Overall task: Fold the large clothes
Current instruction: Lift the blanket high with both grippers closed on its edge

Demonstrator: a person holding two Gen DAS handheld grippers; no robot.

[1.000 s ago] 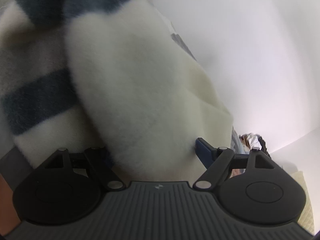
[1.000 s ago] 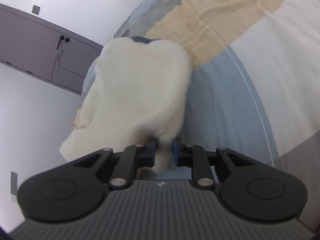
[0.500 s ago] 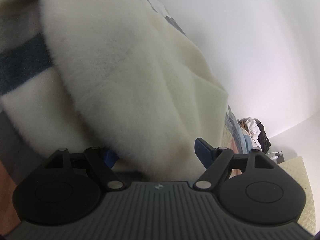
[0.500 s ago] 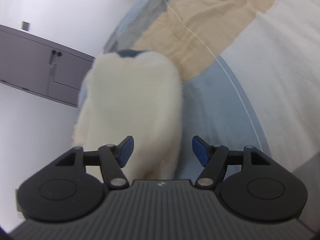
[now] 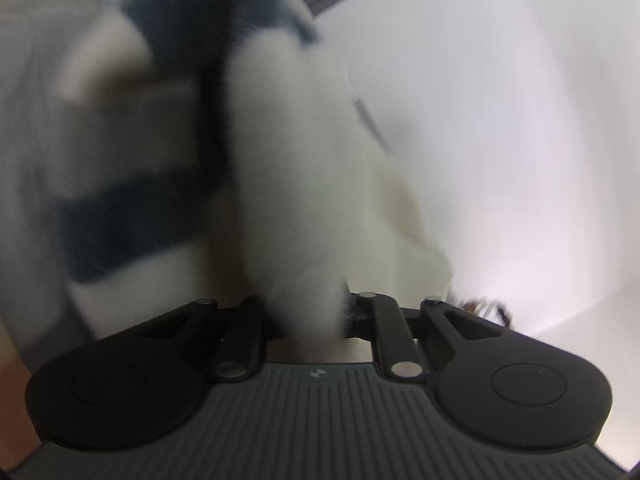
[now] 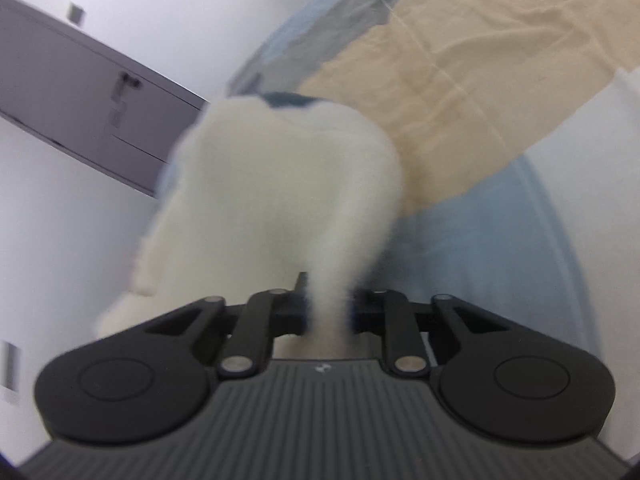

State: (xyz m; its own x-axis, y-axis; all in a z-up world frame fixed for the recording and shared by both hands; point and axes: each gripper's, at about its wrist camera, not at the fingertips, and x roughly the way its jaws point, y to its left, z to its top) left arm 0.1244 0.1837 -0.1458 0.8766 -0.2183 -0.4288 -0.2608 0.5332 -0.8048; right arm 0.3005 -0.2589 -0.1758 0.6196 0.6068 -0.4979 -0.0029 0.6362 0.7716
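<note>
The left gripper [image 5: 306, 314] had just been closing and was clamped narrowly on a fold of the fleece garment [image 5: 288, 184] — cream pile with dark blue stripes. The right gripper [image 6: 329, 314] had likewise just been closing, and its jaws pinched a thin bunch of the same cream fleece [image 6: 280, 184]. In both wrist views the garment rose from the jaws and hung forward, blurred. In the right wrist view it lay over the bedspread [image 6: 480, 80] — patchwork panels of tan, pale blue, grey and white. A grey cabinet [image 6: 72, 92] stood against the white wall at the left of that view. No container was visible in either view.
</note>
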